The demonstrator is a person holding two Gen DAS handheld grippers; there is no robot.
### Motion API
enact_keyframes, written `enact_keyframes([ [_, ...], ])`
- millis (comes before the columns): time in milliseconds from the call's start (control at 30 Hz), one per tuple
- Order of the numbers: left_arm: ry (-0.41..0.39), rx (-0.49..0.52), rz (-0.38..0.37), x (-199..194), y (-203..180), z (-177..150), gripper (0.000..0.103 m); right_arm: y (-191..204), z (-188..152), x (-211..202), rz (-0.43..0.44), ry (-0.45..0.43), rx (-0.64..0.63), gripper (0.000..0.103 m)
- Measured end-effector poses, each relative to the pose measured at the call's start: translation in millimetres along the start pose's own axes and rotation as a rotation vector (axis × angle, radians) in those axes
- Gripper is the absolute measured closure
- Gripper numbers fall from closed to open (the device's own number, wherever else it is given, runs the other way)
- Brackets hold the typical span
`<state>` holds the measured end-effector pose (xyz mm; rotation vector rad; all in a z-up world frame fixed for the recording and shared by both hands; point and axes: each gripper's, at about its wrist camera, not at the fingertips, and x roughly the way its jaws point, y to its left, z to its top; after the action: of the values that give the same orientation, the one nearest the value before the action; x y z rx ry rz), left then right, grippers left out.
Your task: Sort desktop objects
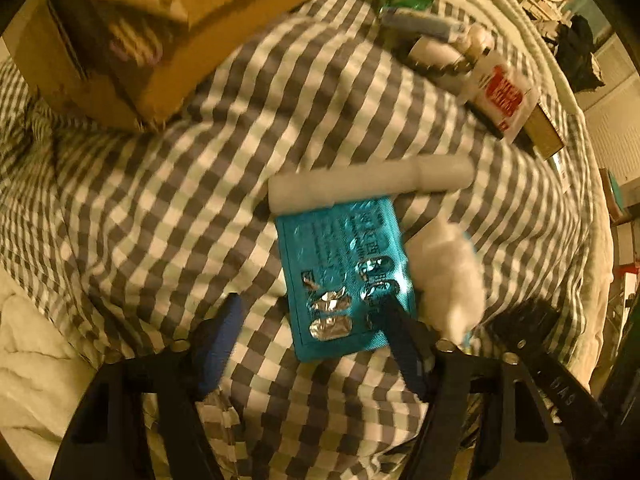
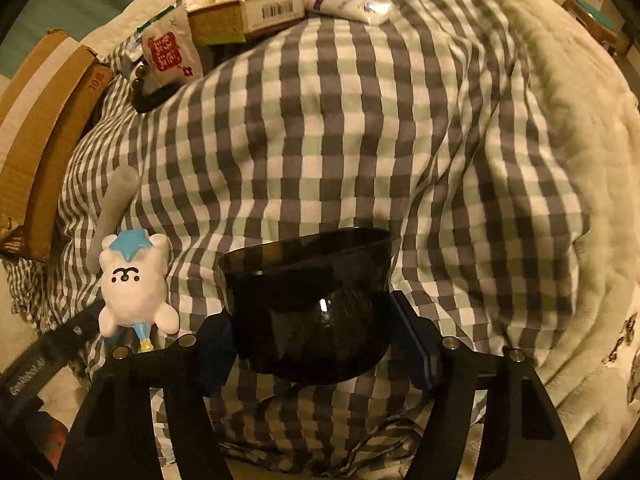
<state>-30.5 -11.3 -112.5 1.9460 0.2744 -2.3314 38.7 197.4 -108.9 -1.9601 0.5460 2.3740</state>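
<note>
In the left wrist view my left gripper (image 1: 308,312) is open just above the checked cloth; its right finger lies over the near edge of a teal blister pack of pills (image 1: 344,276). A white tube (image 1: 368,180) lies behind the pack and a white plush toy (image 1: 448,272) lies to its right. In the right wrist view my right gripper (image 2: 312,320) is shut on a dark glossy bowl (image 2: 308,300), held between both fingers above the cloth. The white plush toy with a blue star (image 2: 132,284) lies to its left.
A cardboard box (image 1: 120,40) stands at the back left, also seen in the right wrist view (image 2: 44,128). A pile of packets, small boxes and tubes (image 1: 480,72) lies at the far side (image 2: 224,20). A cream blanket (image 2: 580,160) borders the cloth on the right.
</note>
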Motion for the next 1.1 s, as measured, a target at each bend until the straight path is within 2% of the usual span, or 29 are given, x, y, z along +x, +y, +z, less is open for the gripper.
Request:
enact_keyframes([
  [33,0.009,0.001,-0.005,3,1,0,0.043,-2,0,0,0.008,0.001,0.008,0.035],
  [100,0.021,-0.002,-0.038,6,2,1,0.06,-5,1,-1,0.012,0.002,0.013,0.035],
  [133,0.025,-0.006,-0.059,6,2,1,0.063,-6,2,-2,0.009,0.001,0.013,0.036],
  [200,0.022,-0.001,-0.05,5,0,1,0.071,-7,4,-7,0.008,-0.009,0.015,0.036],
  [400,0.022,0.012,-0.057,5,-3,9,0.079,-1,11,-30,0.023,-0.064,0.004,0.036],
  [500,0.017,-0.026,-0.071,0,7,14,0.084,8,14,-39,0.028,-0.088,-0.014,0.036],
  [600,0.011,-0.058,-0.102,-4,9,25,0.084,15,18,-45,0.032,-0.104,-0.028,0.036],
  [733,0.055,-0.119,-0.185,9,12,30,0.078,21,26,-49,0.031,-0.107,-0.034,0.036],
  [833,0.056,-0.142,-0.236,22,16,31,0.078,18,27,-43,0.031,-0.104,-0.029,0.036],
  [867,0.057,-0.153,-0.267,25,18,32,0.072,16,27,-42,0.028,-0.104,-0.027,0.036],
  [900,0.064,-0.17,-0.315,29,21,34,0.057,18,31,-39,0.027,-0.101,-0.026,0.036],
  [967,0.082,-0.211,-0.419,36,26,38,0.036,22,36,-33,0.029,-0.102,-0.02,0.036],
  [1067,0.073,-0.263,-0.458,38,29,46,0.03,21,39,-29,0.04,-0.097,-0.009,0.036],
  [1100,0.064,-0.263,-0.458,38,29,47,0.031,21,39,-28,0.04,-0.096,-0.009,0.036],
])
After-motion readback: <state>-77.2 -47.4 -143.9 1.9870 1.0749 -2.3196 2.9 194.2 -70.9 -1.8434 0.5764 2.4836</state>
